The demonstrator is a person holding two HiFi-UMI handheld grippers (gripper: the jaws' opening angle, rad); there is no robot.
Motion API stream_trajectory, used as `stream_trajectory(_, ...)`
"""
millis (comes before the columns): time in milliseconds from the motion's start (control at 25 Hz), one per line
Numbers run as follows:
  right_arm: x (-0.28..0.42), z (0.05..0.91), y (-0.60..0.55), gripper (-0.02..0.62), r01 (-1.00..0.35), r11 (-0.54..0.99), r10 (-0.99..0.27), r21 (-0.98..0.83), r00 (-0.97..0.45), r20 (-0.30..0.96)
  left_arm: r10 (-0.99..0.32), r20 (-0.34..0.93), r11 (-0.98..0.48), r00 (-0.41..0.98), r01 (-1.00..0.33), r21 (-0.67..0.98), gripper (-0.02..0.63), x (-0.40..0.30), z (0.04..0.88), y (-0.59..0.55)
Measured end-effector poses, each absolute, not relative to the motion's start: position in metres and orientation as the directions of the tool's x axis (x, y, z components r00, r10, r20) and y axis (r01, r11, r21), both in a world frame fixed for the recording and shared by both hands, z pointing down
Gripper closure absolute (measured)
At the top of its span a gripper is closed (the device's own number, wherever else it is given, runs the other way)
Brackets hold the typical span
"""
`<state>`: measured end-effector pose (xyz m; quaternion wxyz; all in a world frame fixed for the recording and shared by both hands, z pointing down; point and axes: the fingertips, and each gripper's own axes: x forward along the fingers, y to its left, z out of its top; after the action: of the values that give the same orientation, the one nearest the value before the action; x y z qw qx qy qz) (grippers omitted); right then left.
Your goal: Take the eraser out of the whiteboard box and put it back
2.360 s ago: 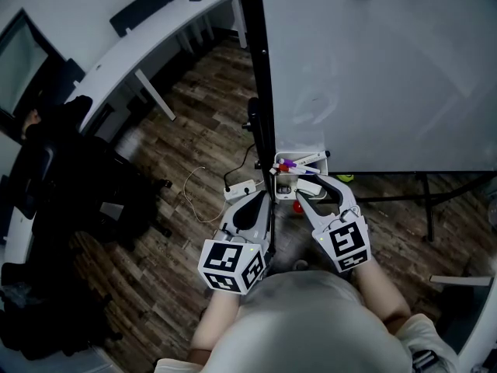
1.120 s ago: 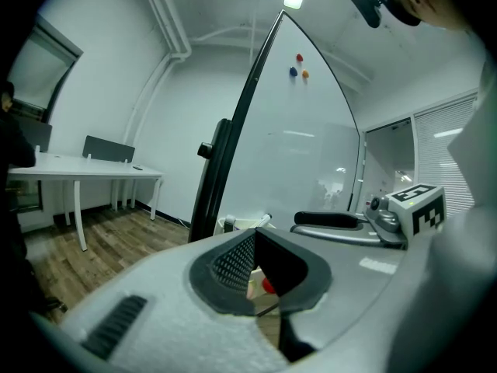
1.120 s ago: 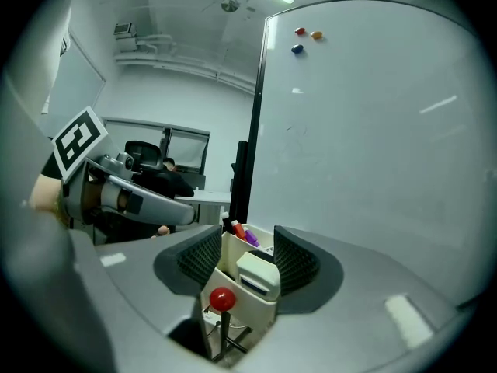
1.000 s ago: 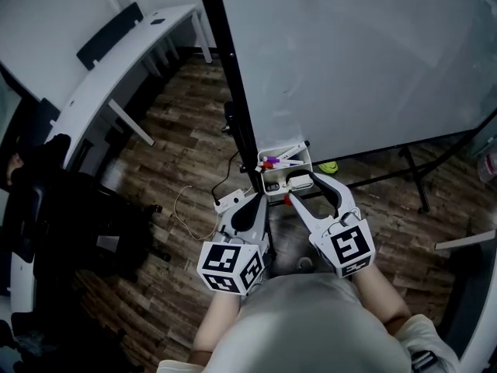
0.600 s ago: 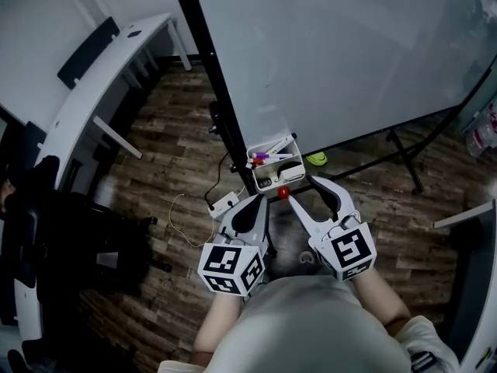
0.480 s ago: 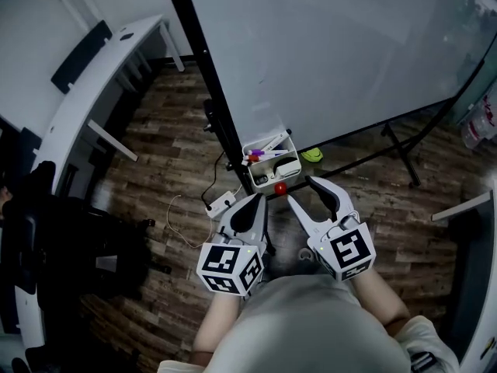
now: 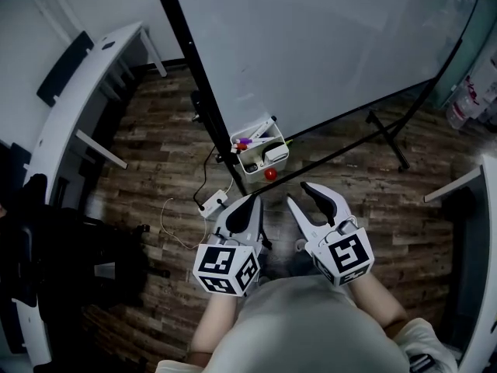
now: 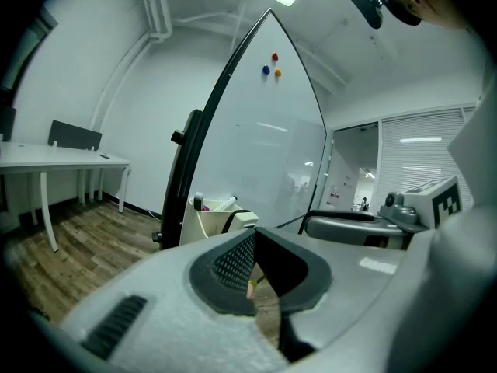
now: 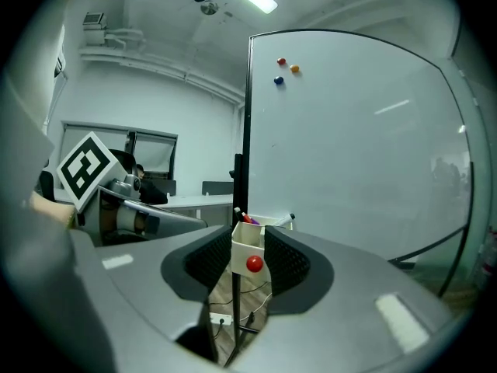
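The white whiteboard box (image 7: 256,162) hangs on the board's black frame, with markers and the pale eraser (image 7: 274,154) lying inside; a red ball (image 7: 269,174) sticks to its front. Both grippers hover apart from it, on the near side. My left gripper (image 7: 250,203) has its jaws together, empty. My right gripper (image 7: 305,196) stands partly open; its jaws have just been closing with nothing between them. In the right gripper view the box (image 9: 248,247) and red ball (image 9: 254,264) show beyond the gap of the right gripper (image 9: 247,278). The left gripper (image 8: 256,278) sees the box (image 8: 208,220) ahead to the left.
The whiteboard (image 7: 326,45) leans on a black stand with legs (image 7: 388,142) across the wooden floor. A power strip with cable (image 7: 211,202) lies below the box. A white desk (image 7: 85,76) and dark chairs (image 7: 46,263) stand at left. Magnets (image 9: 281,62) dot the board.
Both grippers have drawn back from the box, which now sits farther ahead with the eraser inside. The right jaws are narrower than before.
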<state>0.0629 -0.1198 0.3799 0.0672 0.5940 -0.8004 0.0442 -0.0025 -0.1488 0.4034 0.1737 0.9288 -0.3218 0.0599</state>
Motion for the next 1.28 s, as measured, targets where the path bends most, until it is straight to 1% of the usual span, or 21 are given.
stream_trajectory(360,0.049,0.383,-0.083,0.508,-0.967,0.256,-0.954,0.003,-0.252,0.165,-0.544,0.222,-0.759,0.809,-0.587,0.280,0.600,-0.012,0.405,-0.118)
stream_trajectory(760,0.032,0.383,-0.052,0.588,-0.981,0.196,-0.967,0.003,-0.193,0.168,-0.504,0.225,-0.786,0.834,-0.551,0.281,0.600,-0.027,0.408,-0.087)
stream_trajectory(1280,0.014,0.390,-0.016,0.591,-0.993,0.116,-0.980,-0.013,-0.116,0.162,-0.464,0.224,-0.813,0.857,-0.513,0.277,0.600,-0.045,0.410,-0.055)
